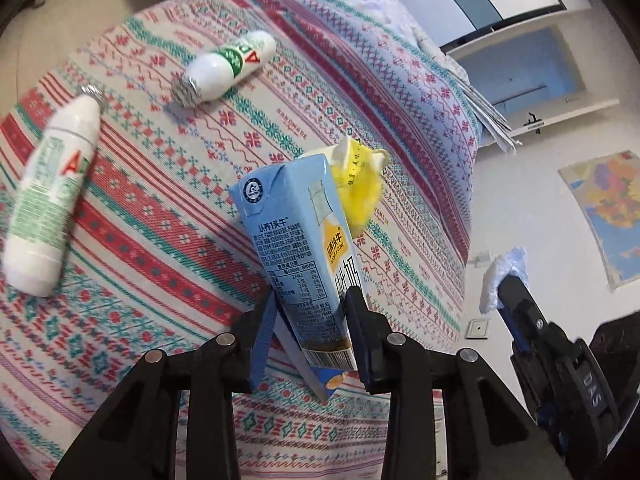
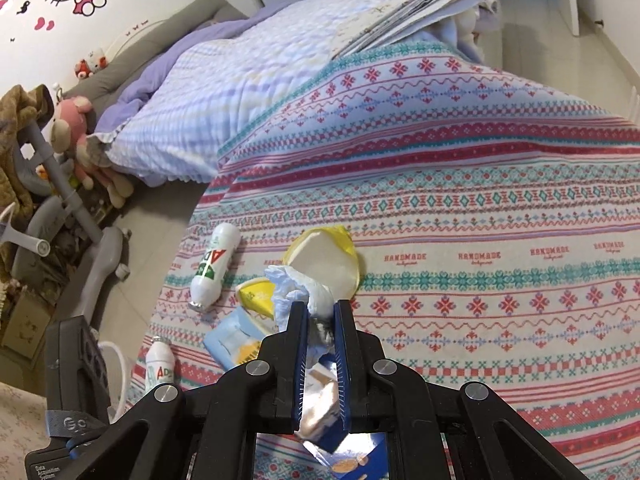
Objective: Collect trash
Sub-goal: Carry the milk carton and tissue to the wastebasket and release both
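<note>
My left gripper [image 1: 310, 300] is shut on a blue milk carton [image 1: 298, 240] and holds it above the patterned bedspread [image 1: 160, 184]. A yellow wrapper [image 1: 360, 184] lies just behind the carton. Two white AD bottles lie on the spread, one far [image 1: 226, 68] and one at the left [image 1: 48, 196]. My right gripper [image 2: 320, 312] is shut on a crumpled white tissue [image 2: 304, 286]; it also shows in the left wrist view [image 1: 502, 280]. In the right wrist view the yellow-rimmed lid [image 2: 324, 264], the carton [image 2: 236, 336] and both bottles [image 2: 212, 268] [image 2: 160, 364] lie ahead and to the left.
A purple quilt [image 2: 208, 96] and a stack of folded papers [image 2: 404, 16] lie at the far end of the bed. Plush toys [image 2: 72, 128] and a grey stroller [image 2: 68, 216] stand on the floor at the left. A map [image 1: 608, 208] hangs on the wall.
</note>
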Tool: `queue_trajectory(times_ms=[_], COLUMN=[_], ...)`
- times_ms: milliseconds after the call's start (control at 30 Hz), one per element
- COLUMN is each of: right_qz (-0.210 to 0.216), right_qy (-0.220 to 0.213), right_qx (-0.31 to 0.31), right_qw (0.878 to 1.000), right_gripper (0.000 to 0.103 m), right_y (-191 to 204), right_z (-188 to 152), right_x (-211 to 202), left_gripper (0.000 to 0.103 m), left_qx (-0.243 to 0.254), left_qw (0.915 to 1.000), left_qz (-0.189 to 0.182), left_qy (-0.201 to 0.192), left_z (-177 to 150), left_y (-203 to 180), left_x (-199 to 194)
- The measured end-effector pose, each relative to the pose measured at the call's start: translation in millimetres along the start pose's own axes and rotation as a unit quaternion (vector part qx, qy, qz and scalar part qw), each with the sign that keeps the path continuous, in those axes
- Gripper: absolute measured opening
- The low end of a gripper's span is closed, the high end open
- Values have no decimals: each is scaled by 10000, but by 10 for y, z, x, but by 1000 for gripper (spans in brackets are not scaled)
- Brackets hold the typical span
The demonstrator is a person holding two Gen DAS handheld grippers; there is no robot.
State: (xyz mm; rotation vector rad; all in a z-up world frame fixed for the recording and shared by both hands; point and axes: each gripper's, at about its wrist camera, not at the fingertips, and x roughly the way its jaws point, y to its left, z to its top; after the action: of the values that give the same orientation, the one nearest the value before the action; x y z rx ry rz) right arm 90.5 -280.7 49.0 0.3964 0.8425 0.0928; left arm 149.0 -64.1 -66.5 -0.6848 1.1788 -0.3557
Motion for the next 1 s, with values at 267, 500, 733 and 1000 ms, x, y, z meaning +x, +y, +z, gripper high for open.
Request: queue_trajectory(times_ms=[267,500,733,1000], right_qz=[59,101,56,55], right_qy=[17,68,129,212], right_qx=[5,-121,-198,-439], right_qw=[10000,9999,9997,9988], right_gripper=[11,11,11,11], right_y=[-22,102,169,345], right_z=[-14,-61,-68,-146], right_x=[-2,43,131,253], left_gripper=[35,34,34,34], left_qx=[278,382,348,149], left_qw=[9996,9990,9979,9943], left_qz=[64,45,182,555], left_qy=[-69,-247,-519,-893], left_z=[51,170,381,631], left_y=[29,159,394,966], left_x=[-253,-513,-864,-1461])
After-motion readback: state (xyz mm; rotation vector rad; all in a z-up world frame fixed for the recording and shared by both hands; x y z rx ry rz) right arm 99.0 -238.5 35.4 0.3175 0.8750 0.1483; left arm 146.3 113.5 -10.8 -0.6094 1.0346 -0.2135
